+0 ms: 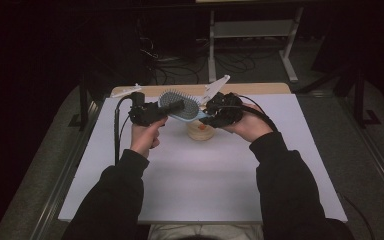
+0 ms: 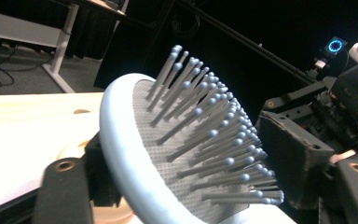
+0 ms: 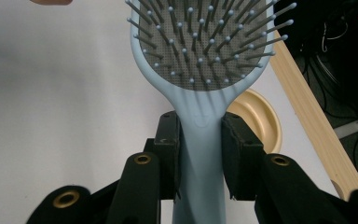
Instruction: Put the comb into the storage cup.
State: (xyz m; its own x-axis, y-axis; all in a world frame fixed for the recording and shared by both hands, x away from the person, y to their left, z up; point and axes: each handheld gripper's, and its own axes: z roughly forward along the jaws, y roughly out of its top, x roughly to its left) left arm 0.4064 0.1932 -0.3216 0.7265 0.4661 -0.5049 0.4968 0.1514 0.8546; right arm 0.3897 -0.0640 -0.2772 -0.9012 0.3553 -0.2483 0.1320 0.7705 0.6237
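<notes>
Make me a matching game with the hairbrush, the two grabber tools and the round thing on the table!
Things:
1. hairbrush
2. right gripper
3. left gripper
4. round dish

Descriptions:
A. tan, on the white table under the brush
B. around the brush's bristled head
C. light blue with grey bristles
D. clamped on the brush's handle

Pairs: 1-C, 2-D, 3-B, 4-A

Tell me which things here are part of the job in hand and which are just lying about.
In use:
- pale blue plastic hairbrush with grey bristles
- right tongs, shut on its handle
- left tongs, at its head

Lying about:
- round tan wooden stand, under the brush
- white table mat
- white metal frame behind
</notes>
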